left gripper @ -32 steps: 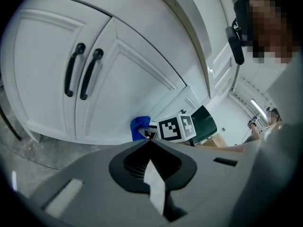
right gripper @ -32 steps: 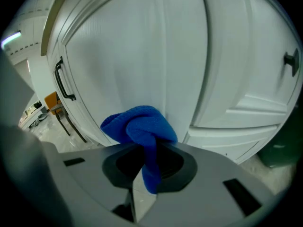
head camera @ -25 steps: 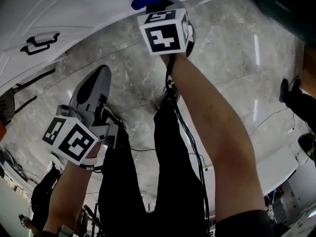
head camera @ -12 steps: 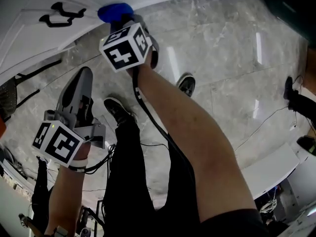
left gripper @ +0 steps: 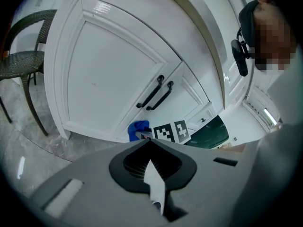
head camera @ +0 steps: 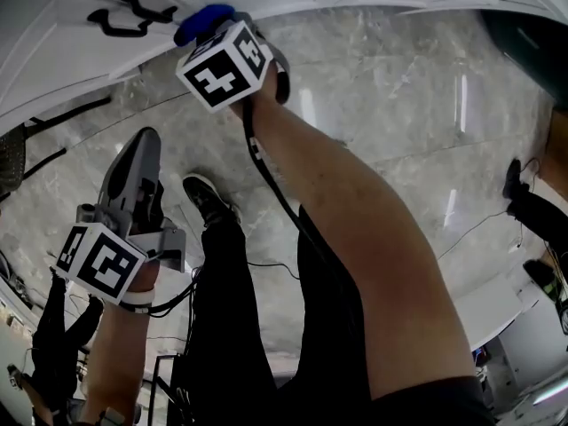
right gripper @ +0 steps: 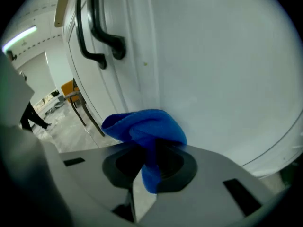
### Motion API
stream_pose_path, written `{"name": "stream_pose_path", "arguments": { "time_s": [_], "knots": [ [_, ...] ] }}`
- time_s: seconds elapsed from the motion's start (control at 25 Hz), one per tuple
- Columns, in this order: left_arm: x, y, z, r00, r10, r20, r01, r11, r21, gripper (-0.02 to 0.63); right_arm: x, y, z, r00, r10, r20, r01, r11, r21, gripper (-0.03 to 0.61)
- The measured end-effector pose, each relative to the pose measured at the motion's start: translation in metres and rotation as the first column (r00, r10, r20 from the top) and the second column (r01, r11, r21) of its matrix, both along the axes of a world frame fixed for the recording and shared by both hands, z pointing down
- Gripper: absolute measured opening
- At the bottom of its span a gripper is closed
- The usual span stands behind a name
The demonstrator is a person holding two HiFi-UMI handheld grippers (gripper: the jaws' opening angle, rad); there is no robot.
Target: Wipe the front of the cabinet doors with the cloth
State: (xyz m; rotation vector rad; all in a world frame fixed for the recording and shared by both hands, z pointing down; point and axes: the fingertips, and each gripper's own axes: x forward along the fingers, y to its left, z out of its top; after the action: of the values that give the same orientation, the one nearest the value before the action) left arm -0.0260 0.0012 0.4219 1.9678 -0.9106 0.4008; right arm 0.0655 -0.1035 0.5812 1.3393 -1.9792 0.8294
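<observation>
A blue cloth [right gripper: 147, 126] is bunched between the jaws of my right gripper [right gripper: 152, 151], which is shut on it and presses it against the lower part of a white cabinet door [right gripper: 218, 65]. In the head view the cloth [head camera: 202, 20] sticks out past the right gripper's marker cube [head camera: 224, 65], just right of the two black door handles [head camera: 133, 11]. My left gripper [head camera: 142, 145] hangs lower and to the left, away from the doors, shut with nothing in it. From the left gripper view I see the doors [left gripper: 109, 74], the handles [left gripper: 156, 92] and the cloth [left gripper: 138, 128].
A dark mesh chair [left gripper: 21, 56] stands left of the cabinet on the grey marble floor [head camera: 399, 105]. The person's legs and shoes [head camera: 209, 198] are below the grippers. Cables [head camera: 479, 220] lie on the floor at right.
The right gripper has carried the cloth leftward along the door, ending close to the black handles. The left gripper has stayed low and shifted slightly left.
</observation>
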Motion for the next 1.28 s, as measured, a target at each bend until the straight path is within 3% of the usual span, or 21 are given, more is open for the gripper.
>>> {"name": "stream_pose_path", "arguments": {
  "time_s": [0.36,0.56,0.76,0.92,1.0,1.08,1.28],
  "knots": [
    [0.093,0.015,0.006,0.996,0.076,-0.036,-0.076,0.997,-0.009,-0.002,0.148,0.024,0.02,0.989,0.094,-0.113,-0.097,0.995,-0.022,0.06],
    [0.14,0.025,0.001,0.988,0.143,-0.053,-0.143,0.99,0.0,-0.002,0.195,0.038,0.014,0.988,0.081,-0.128,-0.081,0.997,0.002,0.06],
    [0.156,0.035,0.003,0.984,0.172,-0.051,-0.173,0.985,-0.006,-0.001,0.229,0.051,0.007,0.976,0.102,-0.193,-0.097,0.995,0.036,0.06],
    [0.145,0.033,0.005,0.984,0.17,-0.051,-0.171,0.985,-0.01,-0.002,0.252,0.056,0.01,0.95,0.233,-0.208,-0.231,0.972,0.034,0.06],
    [0.133,0.03,0.005,0.985,0.166,-0.051,-0.166,0.986,-0.012,-0.001,0.246,0.057,0.009,0.942,0.267,-0.203,-0.266,0.963,0.031,0.06],
    [0.117,0.028,0.005,0.986,0.162,-0.049,-0.163,0.987,-0.011,-0.002,0.217,0.058,0.017,0.954,0.238,-0.182,-0.241,0.971,0.009,0.06],
    [0.063,0.019,0.002,0.993,0.117,-0.024,-0.117,0.993,-0.011,-0.002,0.093,0.048,0.029,0.991,0.093,-0.099,-0.095,0.995,-0.014,0.06]
  ]
}}
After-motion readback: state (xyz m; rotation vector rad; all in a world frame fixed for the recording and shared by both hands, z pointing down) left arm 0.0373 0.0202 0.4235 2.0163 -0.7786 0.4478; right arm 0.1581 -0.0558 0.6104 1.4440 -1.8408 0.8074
